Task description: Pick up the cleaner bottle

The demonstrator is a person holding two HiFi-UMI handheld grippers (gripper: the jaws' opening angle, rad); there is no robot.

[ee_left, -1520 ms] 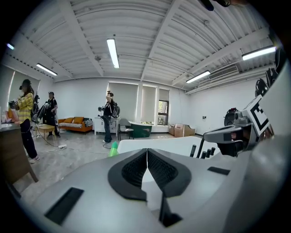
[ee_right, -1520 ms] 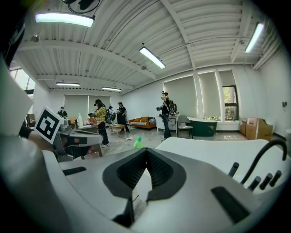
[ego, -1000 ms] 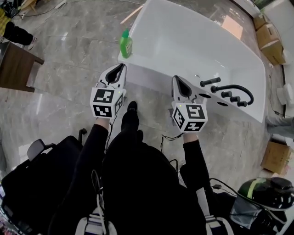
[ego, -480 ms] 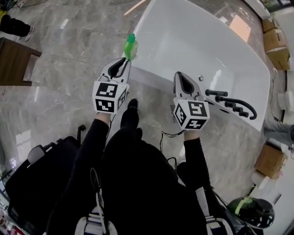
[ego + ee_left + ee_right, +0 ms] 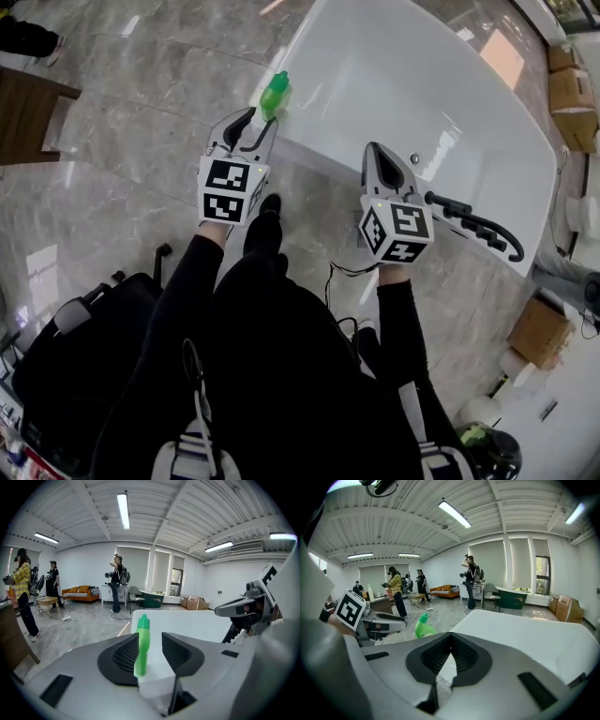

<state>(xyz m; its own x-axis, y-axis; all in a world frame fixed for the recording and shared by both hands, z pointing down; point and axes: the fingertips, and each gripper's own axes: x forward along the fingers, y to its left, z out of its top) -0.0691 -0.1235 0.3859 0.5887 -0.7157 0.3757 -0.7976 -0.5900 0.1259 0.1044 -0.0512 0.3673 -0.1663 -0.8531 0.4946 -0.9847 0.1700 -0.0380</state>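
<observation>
Steep overhead, two low views (bathtub (image 5: 394, 84) shared)

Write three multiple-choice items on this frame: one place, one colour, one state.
1. Where does the cleaner bottle stand? A on the floor; B on the bathtub corner; C on the brown table.
2. What colour is the bottle? A green; B blue; C red.
3. How are the right tongs? A wide open; B clamped on the bottle; C shut, empty.
Key: 1 B, it stands on the white rim's corner; 2 A, body and cap are green; 3 C, the right gripper view shows the jaws meeting with nothing between.
</observation>
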